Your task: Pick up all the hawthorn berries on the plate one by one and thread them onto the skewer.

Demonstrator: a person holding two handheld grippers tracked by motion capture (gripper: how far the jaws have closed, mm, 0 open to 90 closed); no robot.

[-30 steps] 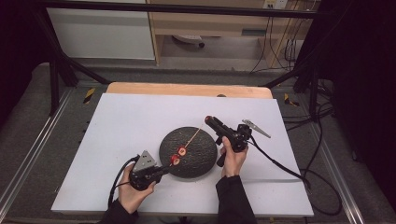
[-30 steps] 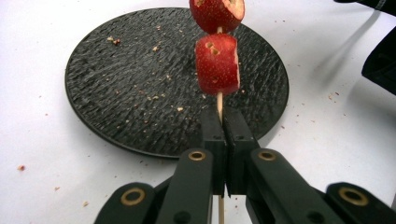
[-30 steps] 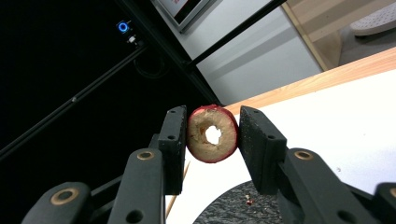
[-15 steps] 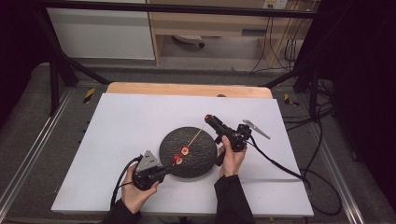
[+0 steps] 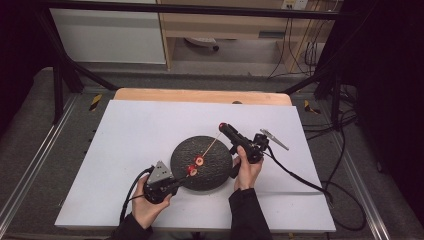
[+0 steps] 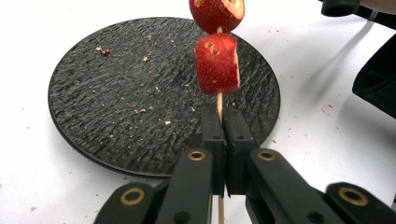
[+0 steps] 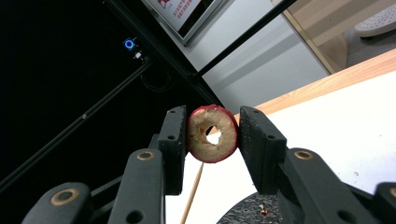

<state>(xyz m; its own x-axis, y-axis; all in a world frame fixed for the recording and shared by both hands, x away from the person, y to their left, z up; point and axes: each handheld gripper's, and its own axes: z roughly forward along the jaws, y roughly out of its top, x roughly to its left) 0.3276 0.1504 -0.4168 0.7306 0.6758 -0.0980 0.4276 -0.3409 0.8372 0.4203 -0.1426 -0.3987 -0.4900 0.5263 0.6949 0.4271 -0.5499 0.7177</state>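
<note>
Left gripper [image 6: 223, 128] clamps the skewer [image 6: 219, 100]; right gripper [image 7: 210, 135], clamped on a fruit ring [image 7: 212, 133], should align its hole with the tip

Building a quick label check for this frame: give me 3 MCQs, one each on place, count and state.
1. Where does the plate lie?
A. on the white table
B. on the wooden shelf
C. on the floor

2. How many red fruit pieces sit on the skewer in the left gripper view?
A. one
B. two
C. four

3. What state is the right gripper in?
A. wide open, holding nothing
B. shut on the skewer
C. shut on a fruit ring

Answers:
1 A: the black plate rests on the white table.
2 B: two fruit pieces sit stacked on the skewer, above the left gripper that clamps it.
3 C: the right gripper has its jaws on either side of the fruit ring, holding it off the table.
</note>
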